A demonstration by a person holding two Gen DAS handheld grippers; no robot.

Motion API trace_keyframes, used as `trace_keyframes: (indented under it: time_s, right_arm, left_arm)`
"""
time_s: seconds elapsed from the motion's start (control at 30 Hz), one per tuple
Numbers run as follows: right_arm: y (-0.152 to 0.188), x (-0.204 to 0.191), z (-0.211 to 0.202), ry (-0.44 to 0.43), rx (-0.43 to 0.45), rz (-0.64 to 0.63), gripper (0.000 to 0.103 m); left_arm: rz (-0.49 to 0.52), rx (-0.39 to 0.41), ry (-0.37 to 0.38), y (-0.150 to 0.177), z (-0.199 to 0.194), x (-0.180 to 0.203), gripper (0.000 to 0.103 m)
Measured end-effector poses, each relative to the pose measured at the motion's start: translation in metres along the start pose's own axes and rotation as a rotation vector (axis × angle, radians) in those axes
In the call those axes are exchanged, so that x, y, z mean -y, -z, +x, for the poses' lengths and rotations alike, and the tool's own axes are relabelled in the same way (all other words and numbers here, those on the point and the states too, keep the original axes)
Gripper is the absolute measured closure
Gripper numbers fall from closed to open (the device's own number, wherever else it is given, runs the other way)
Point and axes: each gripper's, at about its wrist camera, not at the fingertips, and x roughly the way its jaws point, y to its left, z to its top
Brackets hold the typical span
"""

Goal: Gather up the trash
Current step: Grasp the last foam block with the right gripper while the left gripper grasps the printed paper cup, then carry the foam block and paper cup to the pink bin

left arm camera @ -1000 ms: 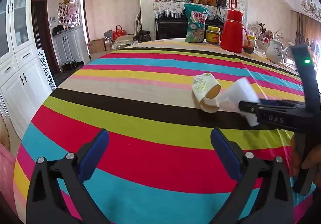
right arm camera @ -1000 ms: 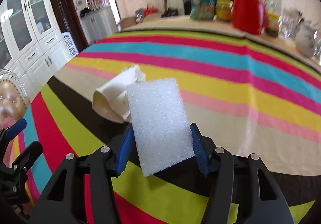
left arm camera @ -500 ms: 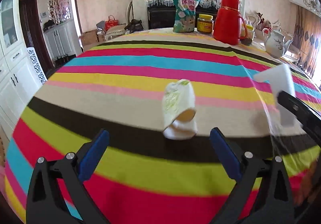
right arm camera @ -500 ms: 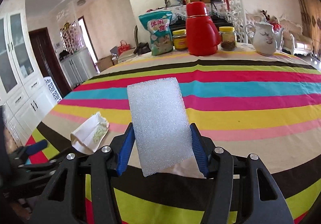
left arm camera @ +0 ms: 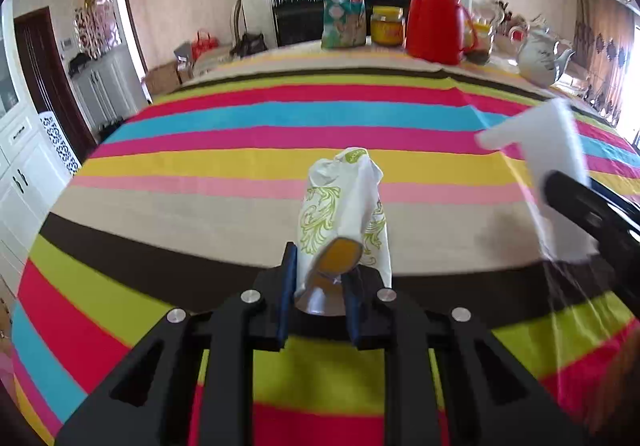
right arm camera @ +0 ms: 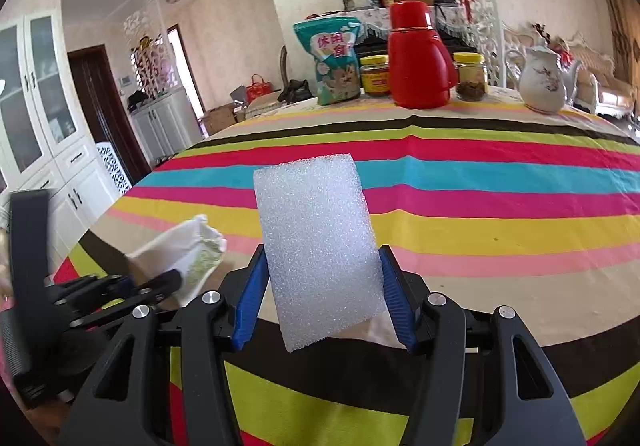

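Observation:
My left gripper (left arm camera: 318,278) is shut on a crumpled white paper cup (left arm camera: 344,210) with green leaf print, its mouth facing me, low over the striped tablecloth (left arm camera: 240,166). The cup also shows in the right wrist view (right arm camera: 188,250), with the left gripper (right arm camera: 160,282) on it. My right gripper (right arm camera: 326,298) is shut on a white foam sheet (right arm camera: 316,246) that stands upright between the blue pads, above the table. The foam sheet (left arm camera: 548,166) and right gripper (left arm camera: 592,214) appear at the right in the left wrist view.
At the table's far edge stand a teal snack bag (right arm camera: 334,60), a yellow-lidded jar (right arm camera: 374,74), a red thermos (right arm camera: 418,54), a second jar (right arm camera: 470,76) and a white teapot (right arm camera: 544,80). White cabinets (right arm camera: 36,118) stand at the left.
My left gripper moved forward to the paper cup and closed on it; it was open a second ago. My right gripper rose and turned toward the far side, still holding the foam.

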Motion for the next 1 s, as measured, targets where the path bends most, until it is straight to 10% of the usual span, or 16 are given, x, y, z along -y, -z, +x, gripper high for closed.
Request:
trace_keyframes:
  time_s: [1.0]
  right_arm:
    - [0.059, -0.103, -0.11, -0.116, -0.084, -0.261, 0.049]
  left_arm:
    - [-0.102, 0.153, 0.004, 0.1, -0.162, -0.084, 0.086]
